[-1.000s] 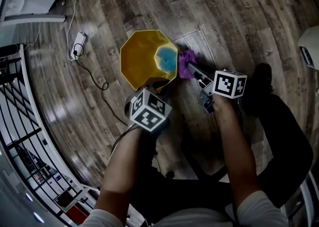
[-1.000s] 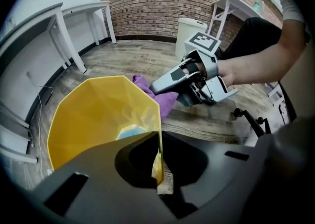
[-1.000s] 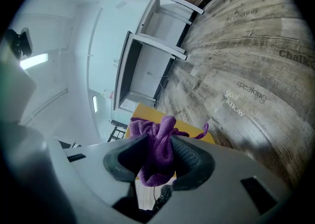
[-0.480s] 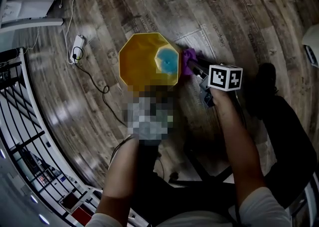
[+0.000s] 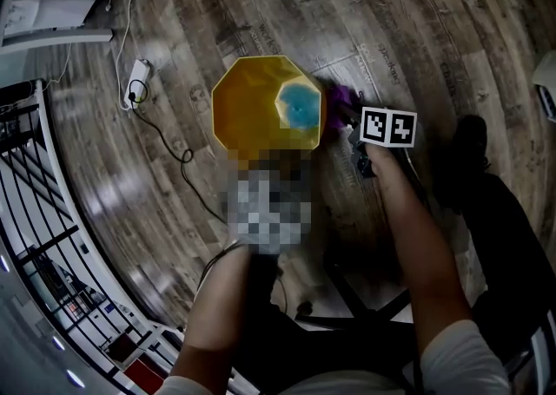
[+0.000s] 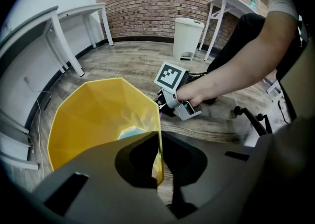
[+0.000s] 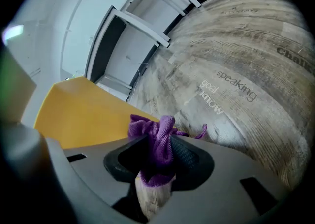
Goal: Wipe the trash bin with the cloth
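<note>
The right hand-held gripper [image 7: 157,165] is clamped on the purple cloth [image 7: 151,128], at the outer wall of the yellow trash bin [image 7: 81,114]. The left hand-held gripper [image 6: 160,159] pinches the bin's rim. In the head view the left one is blurred over, and the bin mostly hides the cloth.

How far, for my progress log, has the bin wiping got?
Done: left claw shut on the rim of the yellow trash bin, right claw shut on the purple cloth. In hand: cloth sits at the bin's outer wall. Left: the other walls; how much is wiped doesn't show.
</note>
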`<state>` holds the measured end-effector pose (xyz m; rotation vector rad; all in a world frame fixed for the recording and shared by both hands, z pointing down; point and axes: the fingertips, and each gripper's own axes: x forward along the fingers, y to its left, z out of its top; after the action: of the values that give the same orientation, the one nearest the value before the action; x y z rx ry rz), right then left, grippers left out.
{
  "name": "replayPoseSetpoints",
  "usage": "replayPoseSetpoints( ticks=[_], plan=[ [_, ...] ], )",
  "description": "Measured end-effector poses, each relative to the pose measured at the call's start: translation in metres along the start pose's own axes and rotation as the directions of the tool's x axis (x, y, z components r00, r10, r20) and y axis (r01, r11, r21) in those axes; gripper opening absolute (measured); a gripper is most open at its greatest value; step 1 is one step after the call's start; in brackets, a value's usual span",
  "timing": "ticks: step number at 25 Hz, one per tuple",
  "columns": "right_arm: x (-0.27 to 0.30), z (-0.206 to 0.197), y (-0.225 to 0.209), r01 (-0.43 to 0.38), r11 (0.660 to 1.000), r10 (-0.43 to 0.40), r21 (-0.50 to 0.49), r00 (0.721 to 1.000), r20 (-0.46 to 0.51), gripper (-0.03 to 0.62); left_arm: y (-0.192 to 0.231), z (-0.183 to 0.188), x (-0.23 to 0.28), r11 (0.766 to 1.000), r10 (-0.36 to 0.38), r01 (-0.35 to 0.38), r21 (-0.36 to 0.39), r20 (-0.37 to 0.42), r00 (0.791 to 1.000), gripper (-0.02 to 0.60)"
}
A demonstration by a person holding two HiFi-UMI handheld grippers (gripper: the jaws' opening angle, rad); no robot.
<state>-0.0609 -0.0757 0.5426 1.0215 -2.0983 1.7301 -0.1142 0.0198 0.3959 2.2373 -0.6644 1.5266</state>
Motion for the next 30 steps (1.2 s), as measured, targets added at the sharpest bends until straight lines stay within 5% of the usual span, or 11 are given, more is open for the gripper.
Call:
replayPoseSetpoints(
  ticks=[5, 13, 20, 27, 30],
  plan=[
    [0.018, -0.007, -0.021, 0.052, 0.999, -0.052, 0.006, 0.997, -0.063, 0.141, -0.001, 0.001, 0.000, 1.000, 0.001, -0.001, 0.007, 0.005, 1.000, 0.015],
    [0.055, -0.019, -0.058, 0.195, 0.973, -0.215, -0.124, 0.962, -0.167, 0.140, 0.001, 0.000, -0.001, 1.000, 0.006, -0.006, 0.016, 0.008, 1.000, 0.015],
    [0.054, -0.015, -0.064, 0.257, 0.948, -0.287, -0.190, 0.946, -0.150, 0.140, 0.004, 0.002, 0.000, 1.000, 0.024, -0.024, -0.009, 0.015, 1.000, 0.015],
    [-0.012, 0.010, -0.029, 0.126, 0.992, -0.126, 0.009, 0.991, 0.035, 0.141, 0.004, 0.007, 0.000, 0.998, 0.031, -0.028, -0.057, 0.052, 0.998, 0.015],
    [-0.049, 0.017, -0.009, 0.049, 0.997, -0.056, 0.059, 0.993, 0.107, 0.141, -0.002, 0.003, -0.003, 1.000, 0.011, -0.011, -0.006, 0.039, 0.999, 0.028]
  ],
)
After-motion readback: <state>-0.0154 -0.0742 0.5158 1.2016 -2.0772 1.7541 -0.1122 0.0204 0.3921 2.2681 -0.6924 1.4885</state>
